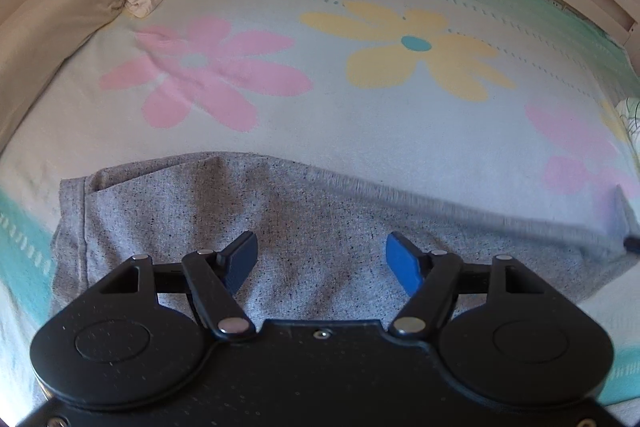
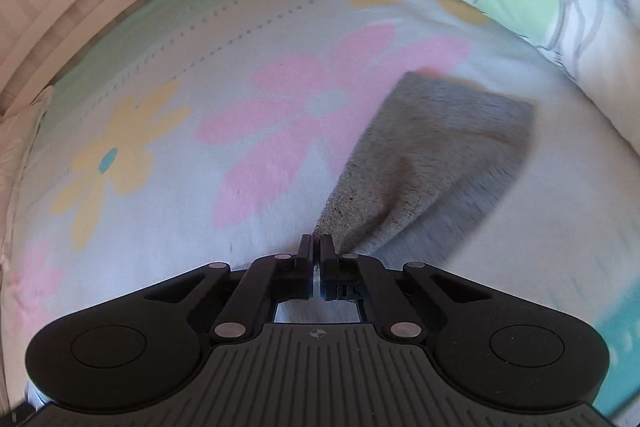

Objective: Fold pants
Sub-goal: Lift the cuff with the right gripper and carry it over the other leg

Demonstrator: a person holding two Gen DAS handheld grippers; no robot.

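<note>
On bedspread, grey pants long axis left-right; left gripper wide, right gripper pinching leg end

Left hand-held gripper, matte black body with two round discs, silver pivot rivets, blue fingertip pads, small centre screw; right hand-held gripper, black linkage arms, ribbed grey top plate, crosshair marking

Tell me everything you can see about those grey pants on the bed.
The pants look like soft, heathered grey knit with dark flecks and a stitched seam near one edge. They lie on the flowered blanket. The open left gripper hovers over them. The right gripper is shut on one end, which looks lifted and motion-blurred.
</note>
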